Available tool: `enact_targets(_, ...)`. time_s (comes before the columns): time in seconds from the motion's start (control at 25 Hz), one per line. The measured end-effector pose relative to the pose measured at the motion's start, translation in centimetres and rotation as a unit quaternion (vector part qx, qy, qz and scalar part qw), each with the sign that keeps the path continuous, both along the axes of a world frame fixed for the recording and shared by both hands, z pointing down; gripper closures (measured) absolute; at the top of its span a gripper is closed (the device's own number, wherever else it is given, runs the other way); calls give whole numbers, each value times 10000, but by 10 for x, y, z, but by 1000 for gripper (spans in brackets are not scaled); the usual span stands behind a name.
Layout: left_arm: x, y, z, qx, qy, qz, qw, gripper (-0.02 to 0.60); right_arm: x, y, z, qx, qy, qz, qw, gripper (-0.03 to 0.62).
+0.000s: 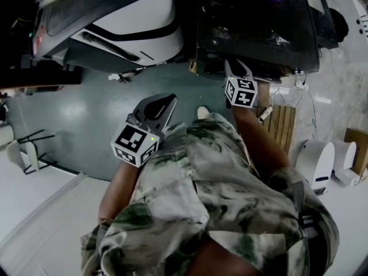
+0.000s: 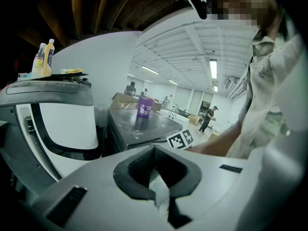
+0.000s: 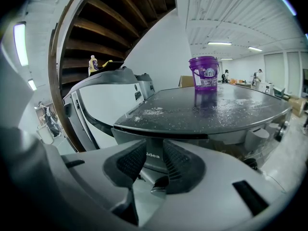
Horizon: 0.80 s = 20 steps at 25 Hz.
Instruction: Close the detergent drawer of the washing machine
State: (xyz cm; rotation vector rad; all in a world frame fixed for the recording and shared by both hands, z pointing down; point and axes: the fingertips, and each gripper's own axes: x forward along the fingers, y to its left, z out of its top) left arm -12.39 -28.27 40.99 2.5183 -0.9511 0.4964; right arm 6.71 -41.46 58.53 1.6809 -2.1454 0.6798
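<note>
The dark-topped washing machine (image 1: 259,33) stands straight ahead. Its grey detergent drawer front (image 3: 153,162), printed with a brand name, sticks out under the lid's front edge. My right gripper (image 1: 236,68) is at that front edge. In the right gripper view the right gripper (image 3: 154,150) is open, and the drawer front shows through the narrow gap; contact cannot be told. My left gripper (image 1: 165,101) hangs over the floor to the left of the machine, away from it. In its own view the left gripper (image 2: 154,148) is shut at the tips, holding nothing.
A purple bucket (image 3: 204,73) stands on the washer's lid, which is dusted with white powder. A white machine (image 1: 115,22) with bottles (image 2: 43,59) on top stands to the left. Wooden slats (image 1: 282,125) and white appliances (image 1: 319,160) lie to the right. People (image 2: 209,118) stand far back.
</note>
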Motion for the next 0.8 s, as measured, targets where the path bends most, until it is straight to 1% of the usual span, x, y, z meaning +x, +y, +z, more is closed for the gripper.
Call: enact_targets(0.8,4,-6,-1,75,-35,17,10000,558,4,-6,1,17,12,129,9999,485)
